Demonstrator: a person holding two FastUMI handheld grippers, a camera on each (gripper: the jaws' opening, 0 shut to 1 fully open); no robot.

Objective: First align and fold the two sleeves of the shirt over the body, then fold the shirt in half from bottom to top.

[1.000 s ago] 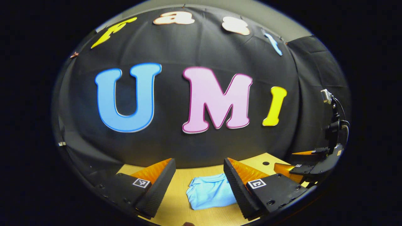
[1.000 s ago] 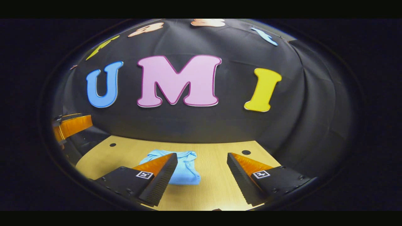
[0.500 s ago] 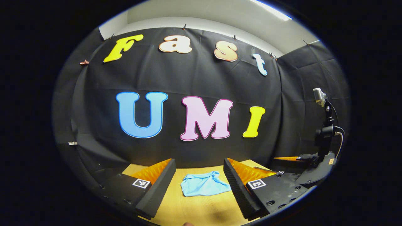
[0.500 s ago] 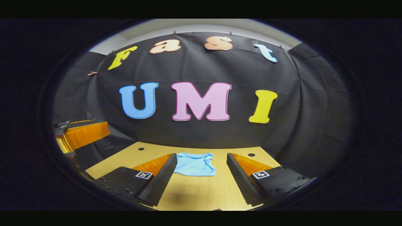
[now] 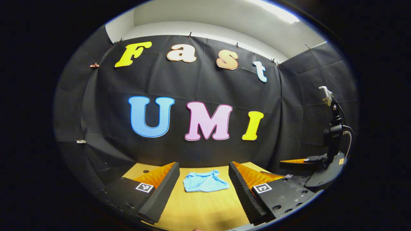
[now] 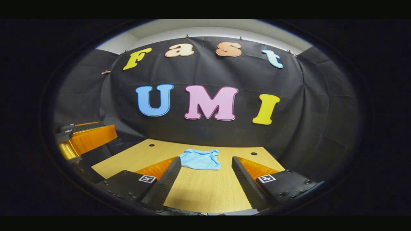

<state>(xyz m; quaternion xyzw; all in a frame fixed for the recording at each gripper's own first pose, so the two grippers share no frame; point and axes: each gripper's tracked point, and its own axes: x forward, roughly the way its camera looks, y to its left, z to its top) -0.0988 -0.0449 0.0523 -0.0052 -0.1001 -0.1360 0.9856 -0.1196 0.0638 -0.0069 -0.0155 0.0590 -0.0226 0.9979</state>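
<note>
A light blue shirt (image 5: 205, 182) lies folded into a small bundle on the wooden table (image 5: 199, 208), well ahead of both grippers. My left gripper (image 5: 201, 191) is open above the near part of the table, with nothing between its fingers. In the right gripper view the same shirt (image 6: 200, 159) lies toward the far side of the table (image 6: 205, 192), and my right gripper (image 6: 205, 183) stands open and empty, apart from the cloth. The right gripper (image 5: 308, 170) also shows at the right edge of the left gripper view; the left gripper (image 6: 83, 138) shows at the left edge of the right gripper view.
The table has small round holes (image 6: 254, 153) near its far corners. Black cloth walls close the booth behind and to both sides of the table. A cable and camera mount (image 5: 334, 128) rise above the right gripper.
Both grippers have drawn back and up from the shirt, which now looks smaller and farther off. The folded shirt has stayed in place on the table.
</note>
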